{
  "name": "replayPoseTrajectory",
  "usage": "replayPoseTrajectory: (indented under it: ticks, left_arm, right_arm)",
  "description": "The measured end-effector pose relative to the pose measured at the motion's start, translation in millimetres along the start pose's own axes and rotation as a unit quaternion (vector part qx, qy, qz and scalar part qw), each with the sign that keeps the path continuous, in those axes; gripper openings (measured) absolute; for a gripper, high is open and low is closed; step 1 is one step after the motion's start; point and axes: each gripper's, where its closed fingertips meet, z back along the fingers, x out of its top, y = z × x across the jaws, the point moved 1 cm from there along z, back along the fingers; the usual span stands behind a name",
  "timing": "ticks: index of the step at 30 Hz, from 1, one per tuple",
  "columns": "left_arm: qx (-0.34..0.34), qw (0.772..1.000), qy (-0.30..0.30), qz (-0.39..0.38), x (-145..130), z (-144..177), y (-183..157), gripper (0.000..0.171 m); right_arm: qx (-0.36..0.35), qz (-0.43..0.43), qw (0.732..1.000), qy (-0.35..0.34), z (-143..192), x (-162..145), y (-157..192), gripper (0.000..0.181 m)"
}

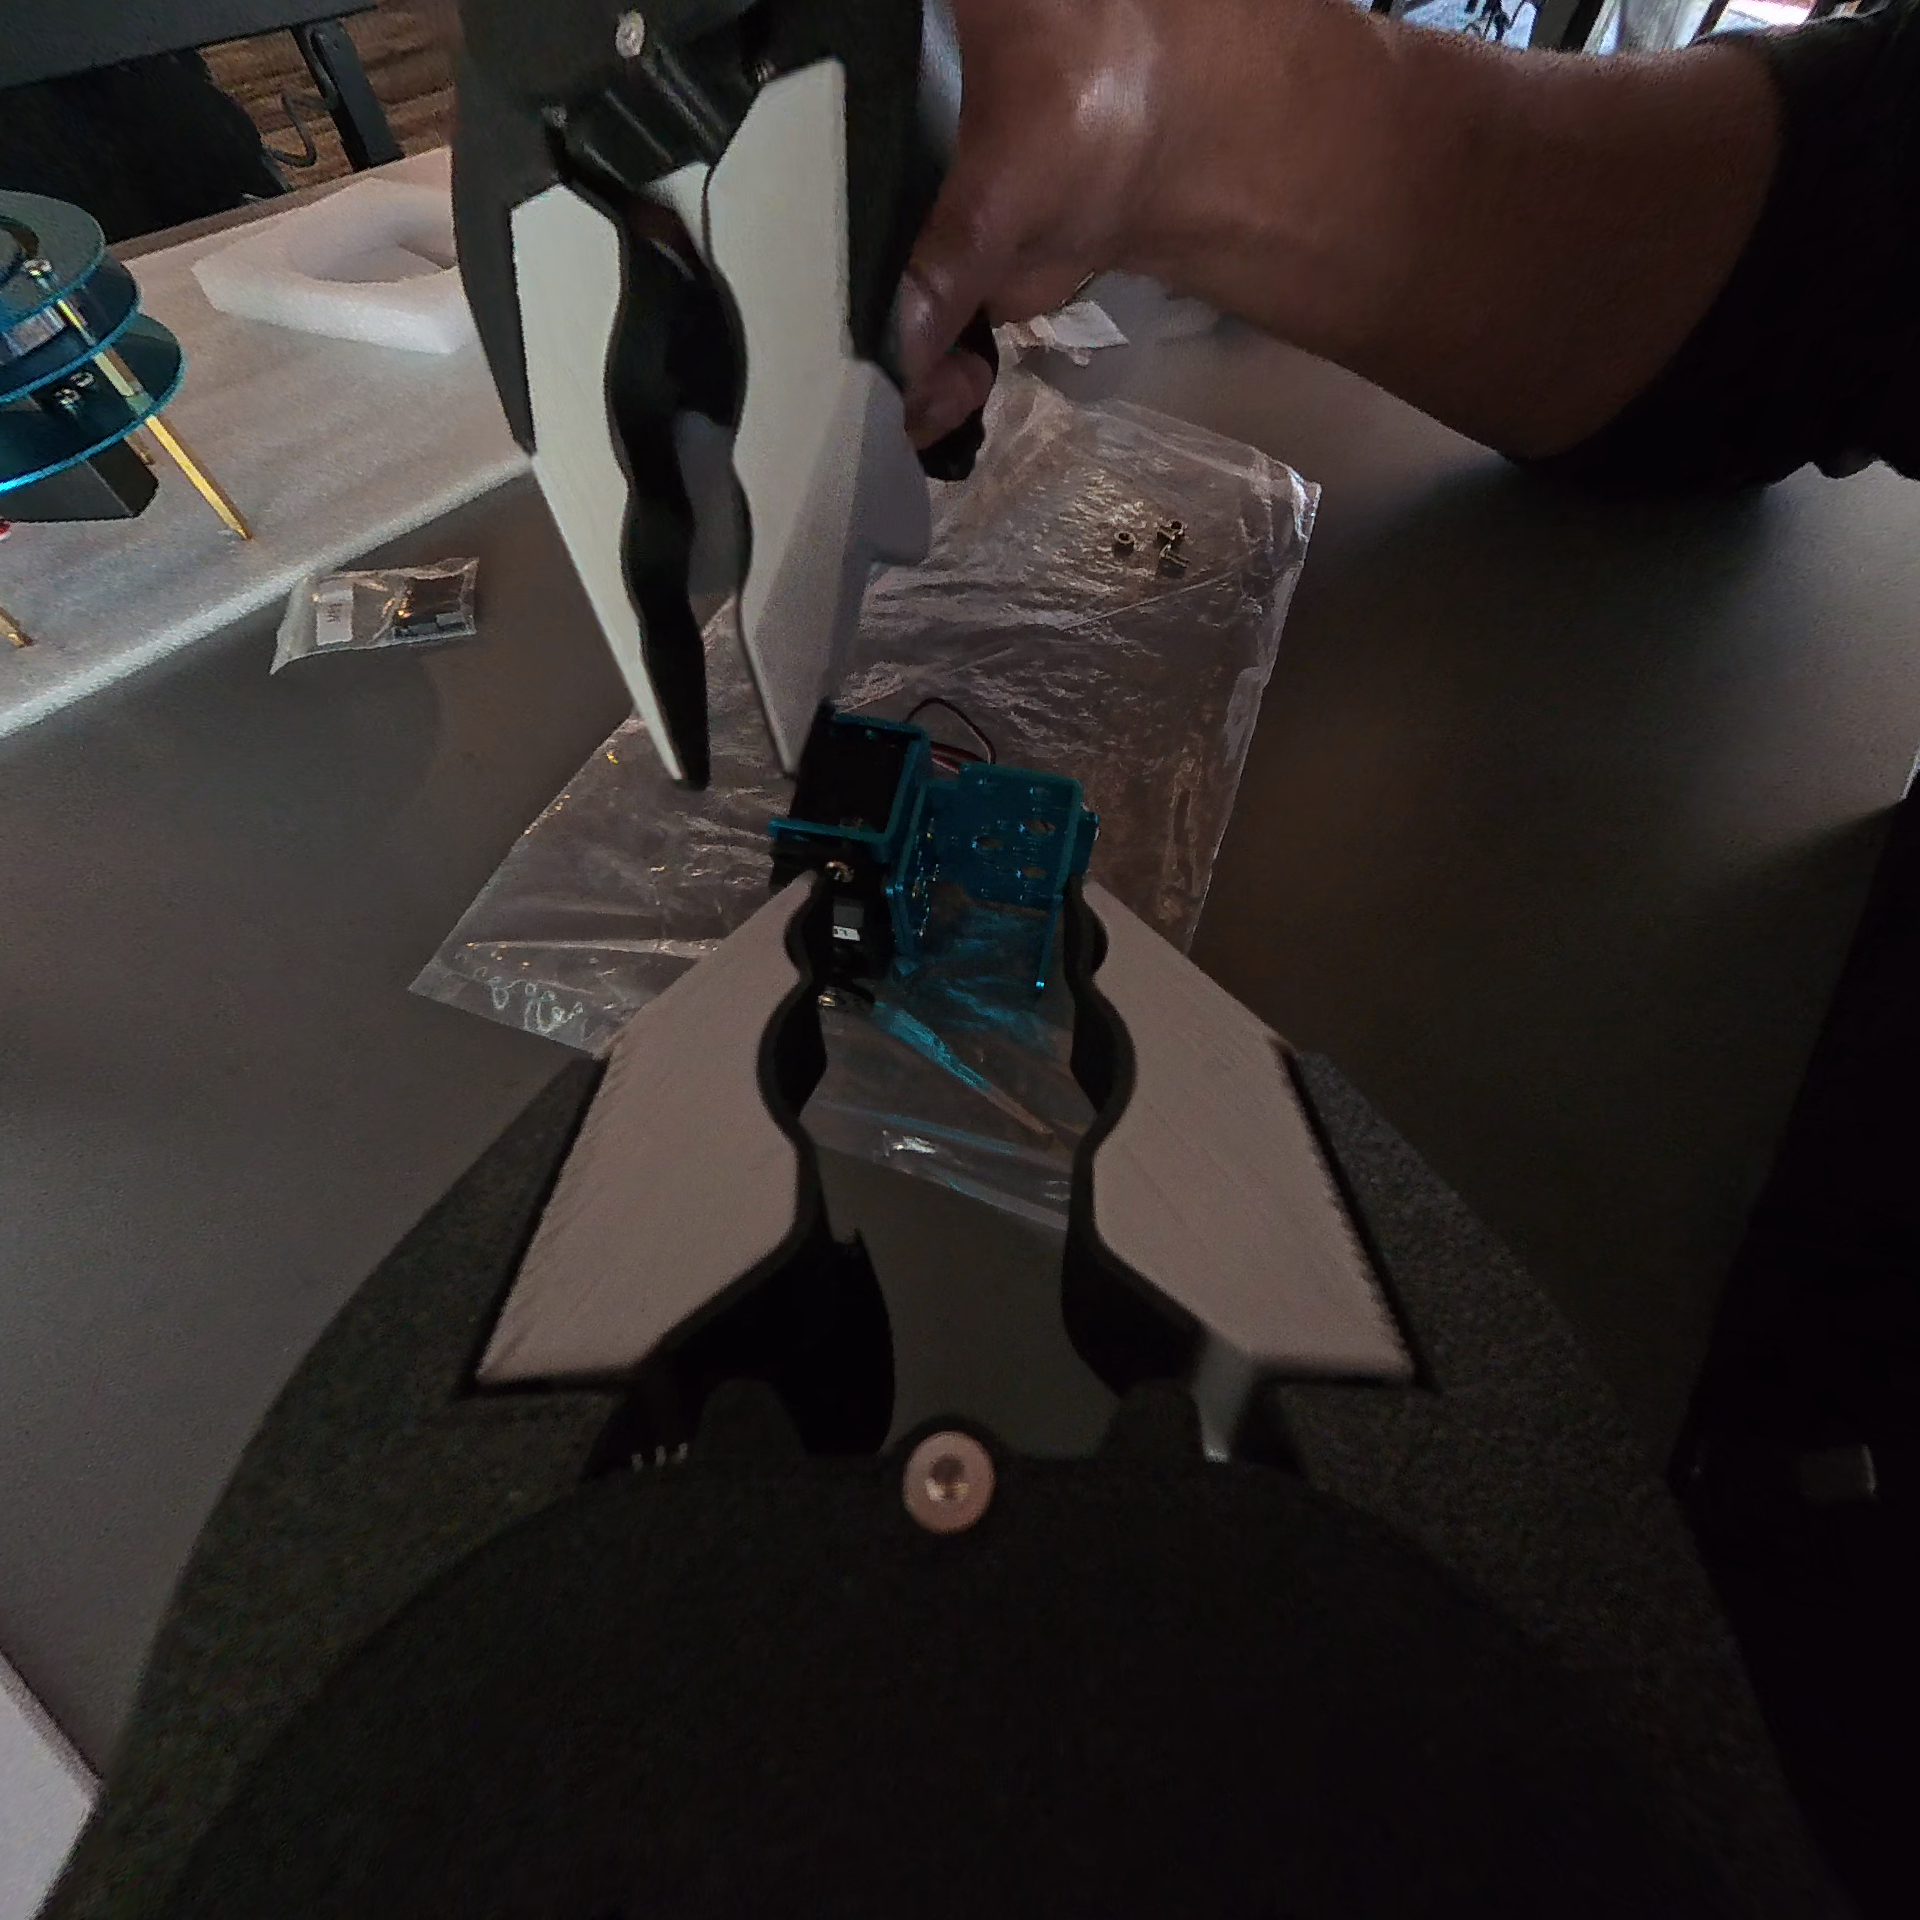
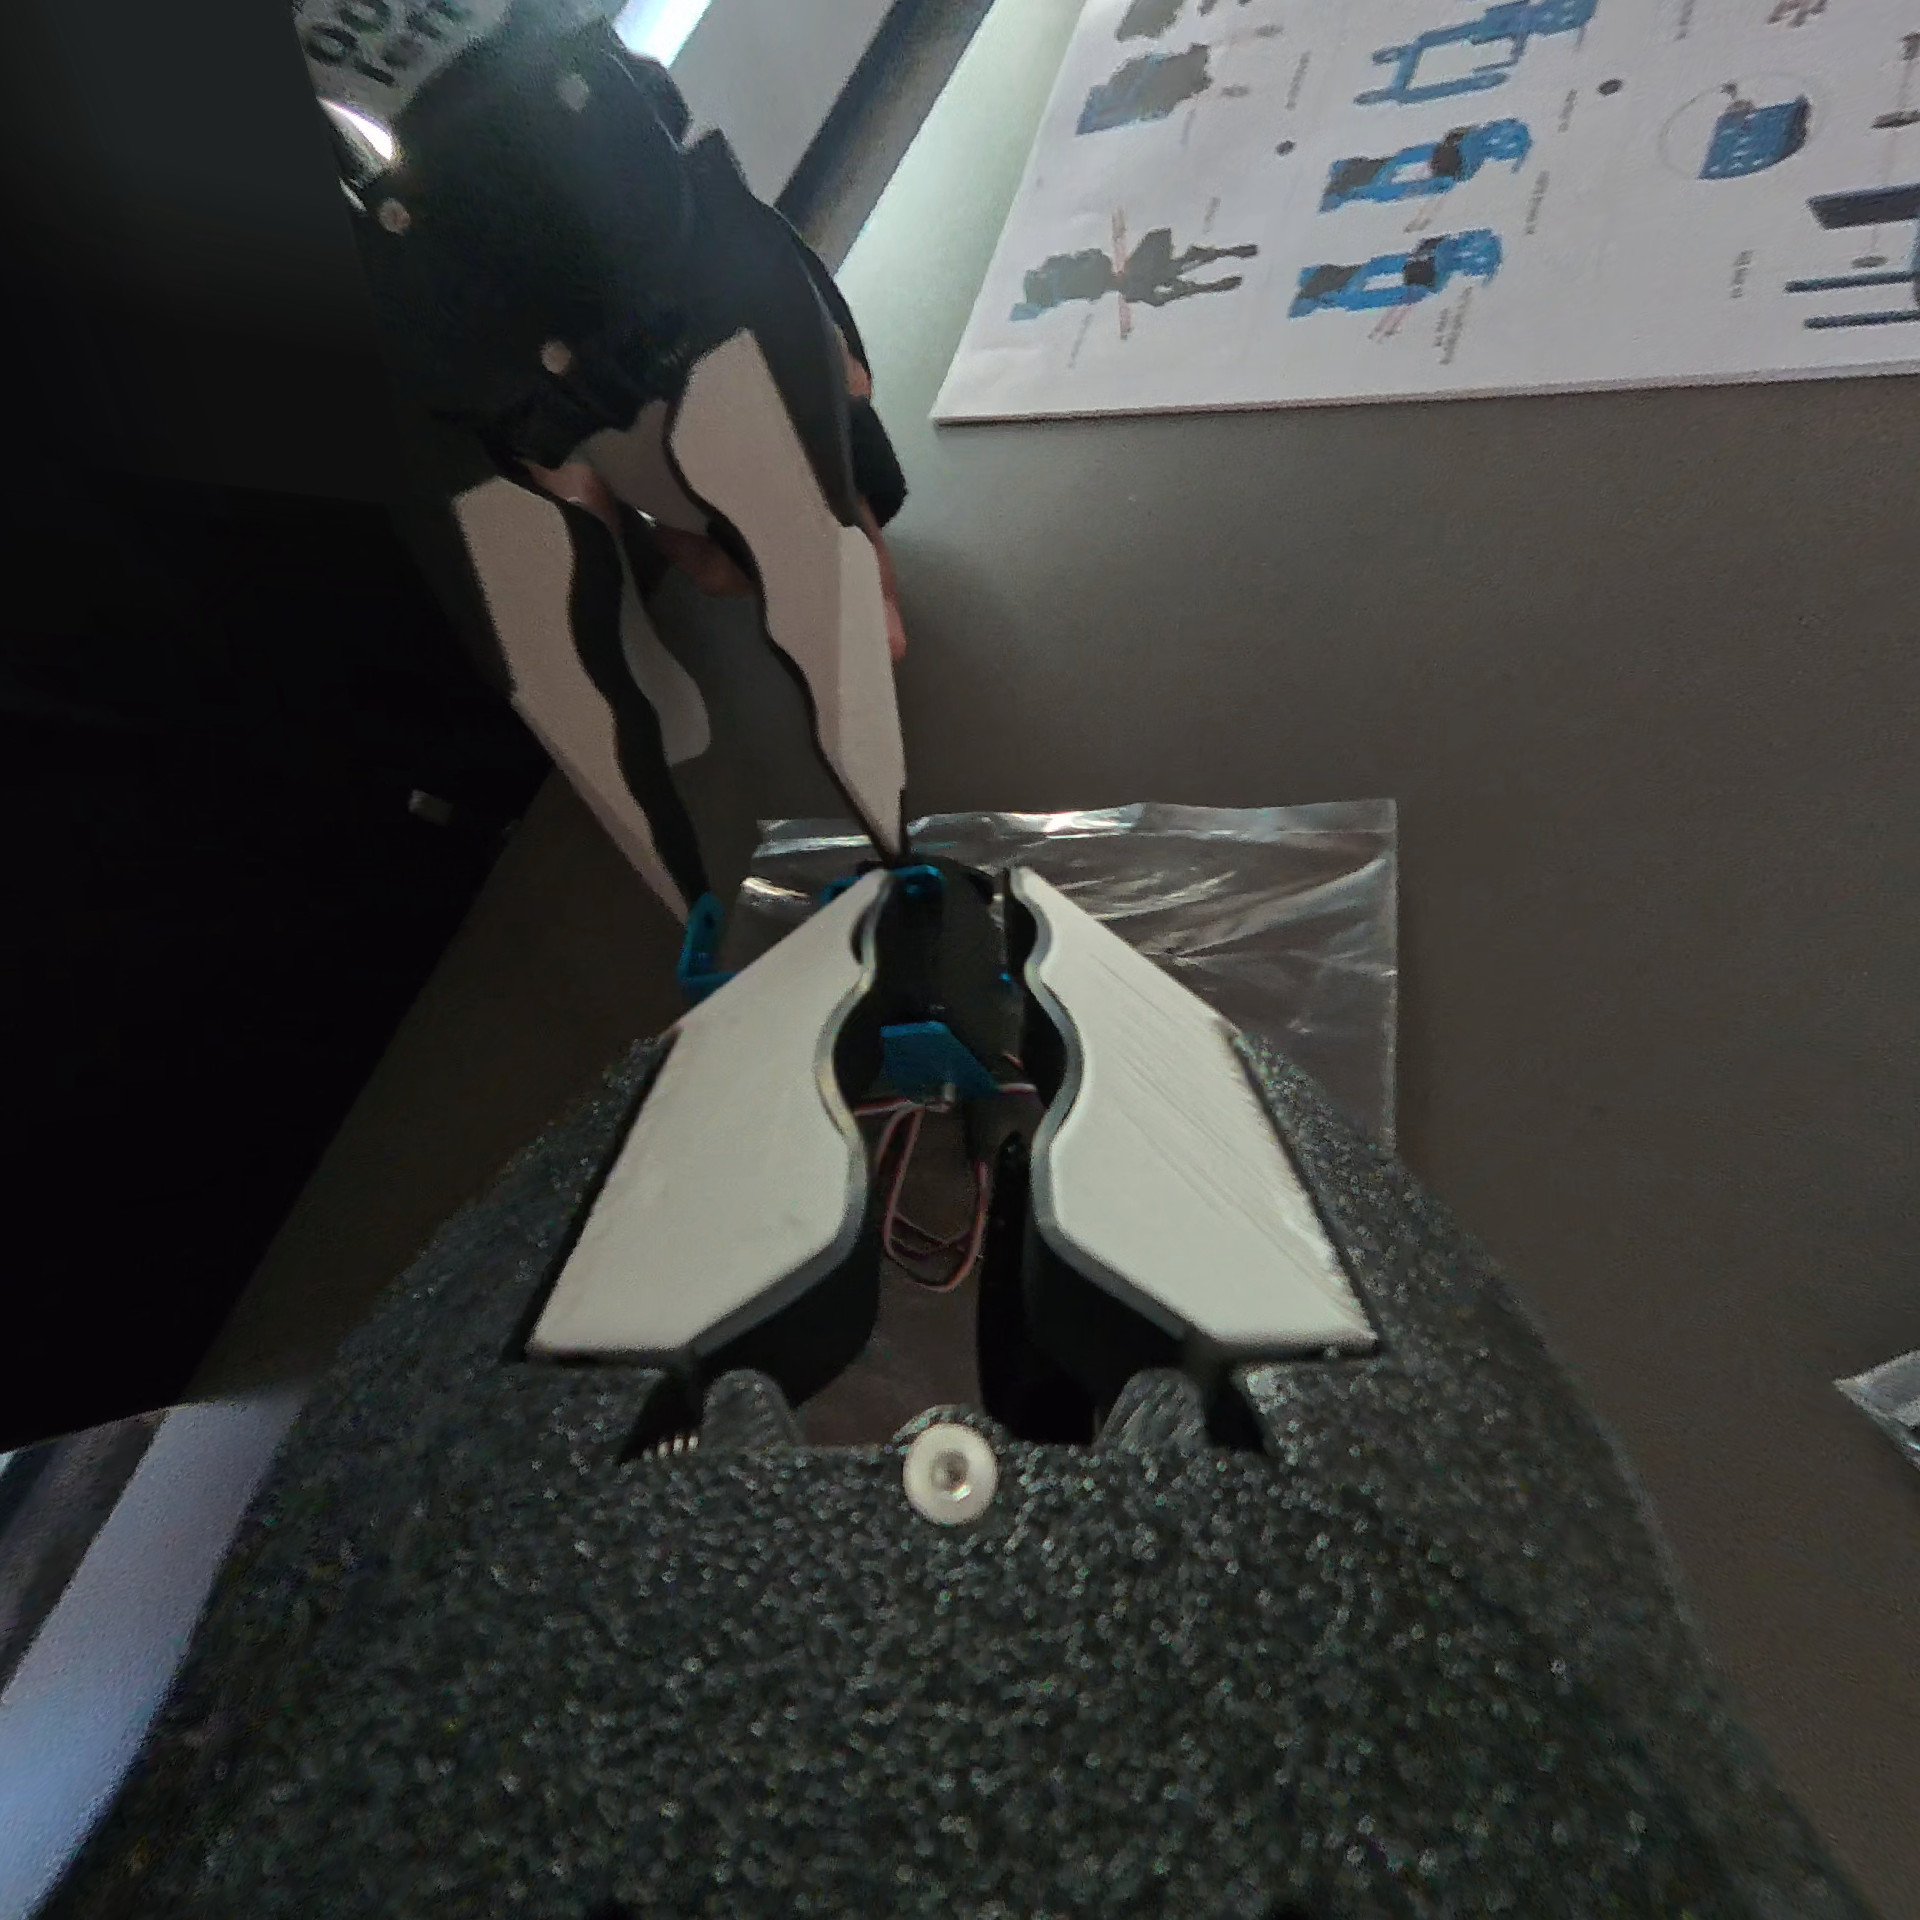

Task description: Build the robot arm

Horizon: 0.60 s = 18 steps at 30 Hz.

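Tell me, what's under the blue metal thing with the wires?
The blue bracket assembly sits on a clear plastic bag, which lies on the grey table. Whatever is directly beneath the bracket is hidden by it and the gripper fingers.

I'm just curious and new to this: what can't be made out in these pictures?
- Left wrist view: brass bits on the plastic bag, too small to identify.
- Right wrist view: diagram sheet, blurred, cut by the edge.
- Both views: whether left tongs or right tongs pinch the blue bracket; tips overlap it.
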Motion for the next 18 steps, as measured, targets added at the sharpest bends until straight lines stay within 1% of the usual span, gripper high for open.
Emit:
replayPoseTrajectory:
  ticks: [3, 4, 6, 7, 8, 10, 12, 13, 16, 18]
  left_arm:
    - [-0.001, 1.000, 0.000, 0.001, 0.0, 0.0, 0.1, 0.044]
    - [-0.001, 1.000, 0.000, 0.000, 0.0, 0.1, 0.1, 0.044]
    - [-0.001, 1.000, 0.001, 0.001, -0.4, 0.5, 0.2, 0.044]
    - [-0.002, 1.000, 0.000, 0.001, -0.4, 0.6, 0.1, 0.044]
    - [-0.001, 1.000, 0.001, 0.001, -0.4, 0.6, 0.1, 0.044]
    - [-0.001, 1.000, 0.000, 0.001, -0.3, 0.4, 0.0, 0.044]
    - [-0.002, 1.000, 0.000, 0.000, -0.1, 0.2, 0.0, 0.044]
    - [-0.003, 1.000, 0.000, 0.000, 0.0, 0.2, -0.2, 0.044]
    - [-0.003, 1.000, 0.000, 0.000, 0.0, 0.2, -0.2, 0.044]
    - [-0.003, 1.000, 0.001, 0.000, 0.0, 0.3, -0.2, 0.044]
  right_arm:
    - [0.018, 0.004, 1.000, 0.013, -6.1, -3.5, 7.3, 0.024]
    - [0.015, 0.007, 1.000, 0.021, -9.1, -5.8, 6.7, 0.024]
    - [0.012, 0.002, 1.000, 0.013, -8.9, -3.2, 4.1, 0.024]
    - [-0.009, 0.002, 1.000, 0.011, -6.0, -2.7, -3.3, 0.014]
    - [-0.022, 0.005, 1.000, 0.007, -2.9, -2.2, -7.7, 0.014]
    - [0.004, -0.004, 1.000, -0.005, 0.3, 0.8, 0.0, 0.018]
    - [0.023, -0.012, 1.000, 0.006, -3.4, -2.6, 6.5, 0.028]
    - [0.025, -0.011, 0.999, 0.020, -6.4, -6.6, 7.3, 0.028]
    - [0.027, -0.007, 1.000, 0.005, -8.1, -2.2, 7.5, 0.026]
    - [0.026, -0.011, 1.000, 0.007, -6.1, -3.1, 6.4, 0.027]
